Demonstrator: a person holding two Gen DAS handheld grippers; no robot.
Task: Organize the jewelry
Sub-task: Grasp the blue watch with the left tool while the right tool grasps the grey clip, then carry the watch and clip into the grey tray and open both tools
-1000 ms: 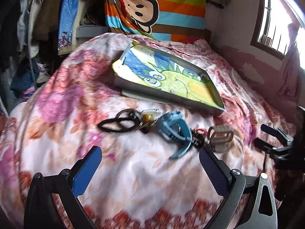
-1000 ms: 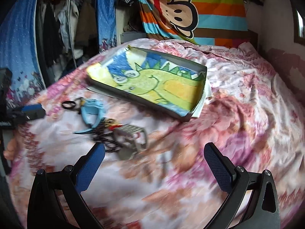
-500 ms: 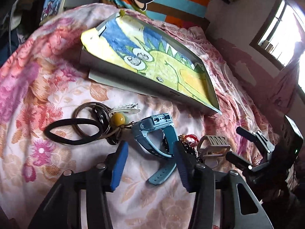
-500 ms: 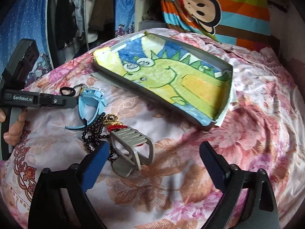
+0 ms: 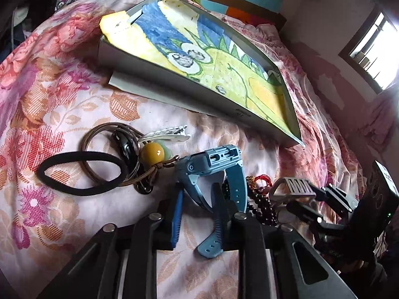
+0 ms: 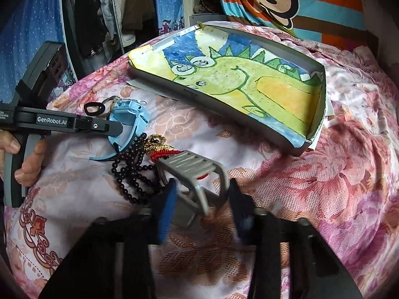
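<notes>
My left fingers (image 5: 197, 214) are closing around the blue plastic watch strap (image 5: 234, 186), right fingers (image 6: 202, 206) closing around the grey metal clasp (image 6: 192, 172) on the bed.

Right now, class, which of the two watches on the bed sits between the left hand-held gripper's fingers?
The blue watch: its strap lies between the closing left hand-held gripper, while the grey watch lies farther right.

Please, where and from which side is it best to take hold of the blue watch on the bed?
Probably grip the blue watch by one strap, coming from the near side, slanting down. It lies on its side with the straps curving toward the camera, so one strap fits between the closing fingers of the left gripper.
</notes>
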